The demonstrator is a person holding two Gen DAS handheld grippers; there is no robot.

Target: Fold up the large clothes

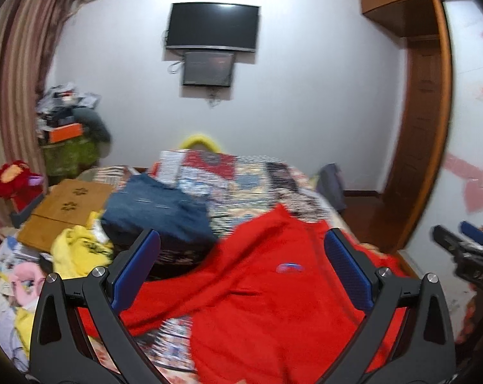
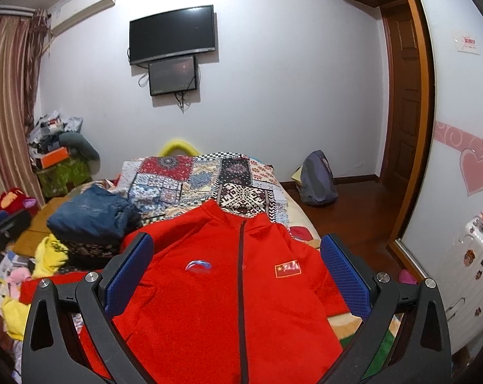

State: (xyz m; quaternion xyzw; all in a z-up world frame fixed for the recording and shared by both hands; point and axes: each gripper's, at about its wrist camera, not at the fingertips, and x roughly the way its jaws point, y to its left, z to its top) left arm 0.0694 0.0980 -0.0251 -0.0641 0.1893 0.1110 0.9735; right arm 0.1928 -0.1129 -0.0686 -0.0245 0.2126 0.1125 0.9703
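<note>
A red zip jacket (image 2: 228,291) lies front up on the bed, its collar toward the far end, a dark zipper down its middle and a flag patch on its chest. In the left wrist view the red jacket (image 1: 267,291) looks rumpled, with one part trailing off to the left. My left gripper (image 1: 241,265) hovers open above it with nothing between the blue pads. My right gripper (image 2: 236,268) is also open over the jacket's chest and holds nothing. The right gripper (image 1: 462,249) also shows at the right edge of the left wrist view.
A patchwork quilt (image 2: 209,179) covers the bed beyond the jacket. Folded blue jeans (image 2: 94,214) sit on the left side, with yellow clothing (image 2: 51,257) and clutter beside the bed. A grey backpack (image 2: 316,179) rests on the wooden floor to the right. A TV (image 2: 172,33) hangs on the far wall.
</note>
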